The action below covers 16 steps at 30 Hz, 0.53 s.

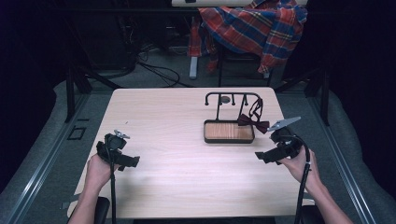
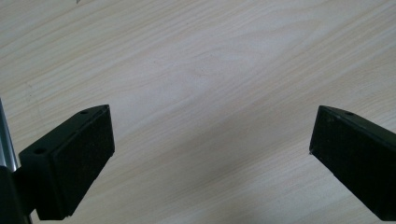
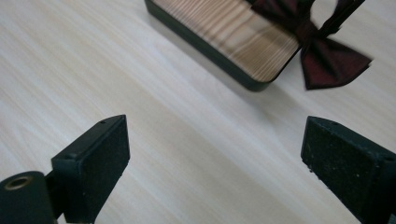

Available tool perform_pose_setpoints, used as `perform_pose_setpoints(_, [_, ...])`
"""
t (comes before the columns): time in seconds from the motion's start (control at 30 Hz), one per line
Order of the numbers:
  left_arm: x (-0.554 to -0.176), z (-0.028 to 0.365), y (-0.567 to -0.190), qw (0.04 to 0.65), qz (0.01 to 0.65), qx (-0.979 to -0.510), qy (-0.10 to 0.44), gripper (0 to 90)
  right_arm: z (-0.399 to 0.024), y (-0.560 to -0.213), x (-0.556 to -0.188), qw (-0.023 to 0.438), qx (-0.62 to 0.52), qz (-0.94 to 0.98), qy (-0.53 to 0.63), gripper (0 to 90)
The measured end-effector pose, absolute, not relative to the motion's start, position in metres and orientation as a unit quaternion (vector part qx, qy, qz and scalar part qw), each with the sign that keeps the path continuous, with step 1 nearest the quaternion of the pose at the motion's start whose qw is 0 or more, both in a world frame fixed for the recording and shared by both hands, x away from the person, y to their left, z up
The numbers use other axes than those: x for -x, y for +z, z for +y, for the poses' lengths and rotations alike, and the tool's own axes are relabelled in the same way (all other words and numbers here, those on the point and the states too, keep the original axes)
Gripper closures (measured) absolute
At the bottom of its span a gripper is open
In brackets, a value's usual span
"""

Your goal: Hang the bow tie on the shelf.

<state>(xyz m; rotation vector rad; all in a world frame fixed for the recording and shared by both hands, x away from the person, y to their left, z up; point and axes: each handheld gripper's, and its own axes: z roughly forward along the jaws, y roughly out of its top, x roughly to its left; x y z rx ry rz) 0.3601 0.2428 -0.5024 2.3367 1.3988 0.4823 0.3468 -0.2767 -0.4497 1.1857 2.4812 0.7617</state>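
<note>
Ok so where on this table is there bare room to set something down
Most of the table is bare: the whole left half up to the left hand-held gripper, and the front strip between both grippers. It is crowded at the right rear, around the stand with its wooden tray, the bow tie and the right hand-held gripper.

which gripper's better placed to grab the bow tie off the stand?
Right, probably. The right gripper sits just below the bow tie hanging on the stand, jaws open, bow tie already in its view. The left gripper is across the table, facing bare wood.
</note>
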Motion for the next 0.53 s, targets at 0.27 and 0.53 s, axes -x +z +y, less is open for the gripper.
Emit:
perform_pose_setpoints(0.27, [-0.360, 0.242, -0.502, 0.186, 0.494, -0.832, 0.170, 0.0, -0.280, -0.480, -0.334, 0.137, -0.408, 0.868, 0.249, 9.0])
perform_pose_setpoints(0.53, [-0.361, 0.240, -0.503, 0.186, 0.493, -0.832, 0.170, 0.0, -0.284, -0.488, -0.337, 0.137, -0.408, 0.872, 0.232, 14.6])
